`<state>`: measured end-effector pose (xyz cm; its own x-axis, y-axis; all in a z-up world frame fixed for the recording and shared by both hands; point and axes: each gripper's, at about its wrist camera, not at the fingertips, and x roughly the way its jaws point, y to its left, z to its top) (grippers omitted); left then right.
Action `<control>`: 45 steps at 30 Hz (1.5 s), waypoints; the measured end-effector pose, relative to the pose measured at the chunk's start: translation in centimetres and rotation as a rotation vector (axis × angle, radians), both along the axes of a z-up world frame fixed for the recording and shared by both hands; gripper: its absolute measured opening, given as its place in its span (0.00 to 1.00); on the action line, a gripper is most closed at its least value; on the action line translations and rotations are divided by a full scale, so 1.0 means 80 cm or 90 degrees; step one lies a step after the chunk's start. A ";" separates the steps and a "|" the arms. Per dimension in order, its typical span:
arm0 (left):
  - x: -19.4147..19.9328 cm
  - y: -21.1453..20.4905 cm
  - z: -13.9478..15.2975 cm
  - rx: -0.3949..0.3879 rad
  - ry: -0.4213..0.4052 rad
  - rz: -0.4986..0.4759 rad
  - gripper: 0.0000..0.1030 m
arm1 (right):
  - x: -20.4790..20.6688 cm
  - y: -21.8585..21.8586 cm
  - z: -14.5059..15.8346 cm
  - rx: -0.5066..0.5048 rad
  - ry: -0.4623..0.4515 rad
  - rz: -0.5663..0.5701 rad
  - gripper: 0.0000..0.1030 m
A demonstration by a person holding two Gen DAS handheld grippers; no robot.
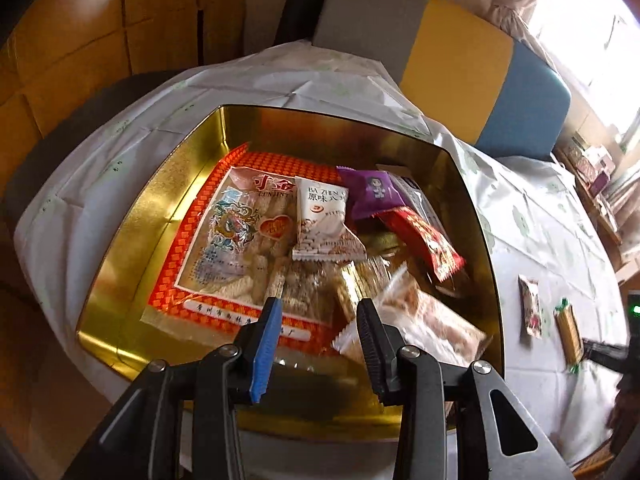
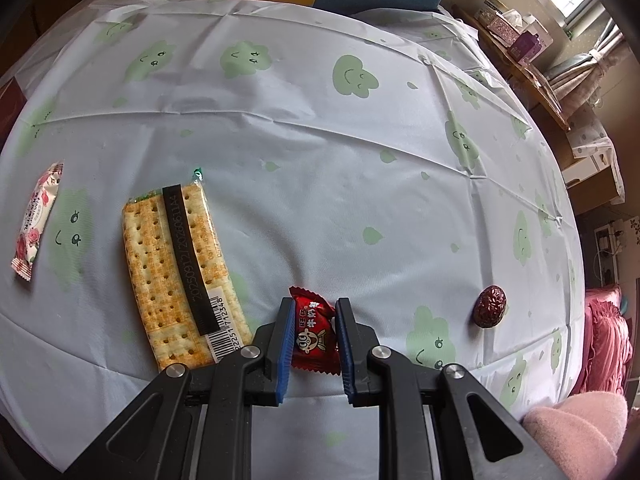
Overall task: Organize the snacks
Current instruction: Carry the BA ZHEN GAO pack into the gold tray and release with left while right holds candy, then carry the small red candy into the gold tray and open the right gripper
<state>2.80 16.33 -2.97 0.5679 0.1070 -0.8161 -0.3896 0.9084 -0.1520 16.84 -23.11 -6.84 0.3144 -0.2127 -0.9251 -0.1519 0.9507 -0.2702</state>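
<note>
A gold tin point(image 1: 120, 280) on the table holds several snack packets: a large orange-bordered bag point(image 1: 224, 240), a white packet point(image 1: 324, 220), a purple one point(image 1: 374, 194) and a red one point(image 1: 428, 240). My left gripper point(image 1: 320, 308) is open and empty, hovering over the tin's near side. My right gripper point(image 2: 315, 304) is shut on a small red candy point(image 2: 314, 330) at the table surface. A cracker pack point(image 2: 176, 272) lies just left of it, a pink rose-print packet point(image 2: 36, 220) farther left, and a dried red date point(image 2: 490, 306) to the right.
The table has a pale cloth with green cloud faces point(image 2: 320, 120). A grey, yellow and blue bench point(image 1: 452, 60) stands behind it. A shelf with boxes point(image 2: 516, 36) is at the far right. In the left wrist view the cracker pack point(image 1: 568, 332) and pink packet point(image 1: 530, 306) lie right of the tin.
</note>
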 end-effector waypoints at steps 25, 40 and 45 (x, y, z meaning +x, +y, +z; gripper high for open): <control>-0.025 -0.019 0.008 0.035 -0.013 -0.025 0.38 | 0.013 -0.035 0.022 0.046 -0.067 -0.058 0.19; -0.032 0.014 0.005 0.022 -0.018 0.016 0.38 | -0.016 0.043 0.094 0.258 -0.155 0.099 0.19; -0.037 0.021 0.007 0.024 -0.025 0.028 0.38 | -0.041 0.158 0.101 0.340 -0.104 0.265 0.19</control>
<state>-0.14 18.01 -2.40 0.5932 0.1625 -0.7885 -0.4236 0.8959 -0.1340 13.54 -10.47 1.22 0.4152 0.4265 -0.8036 -0.5293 0.8316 0.1679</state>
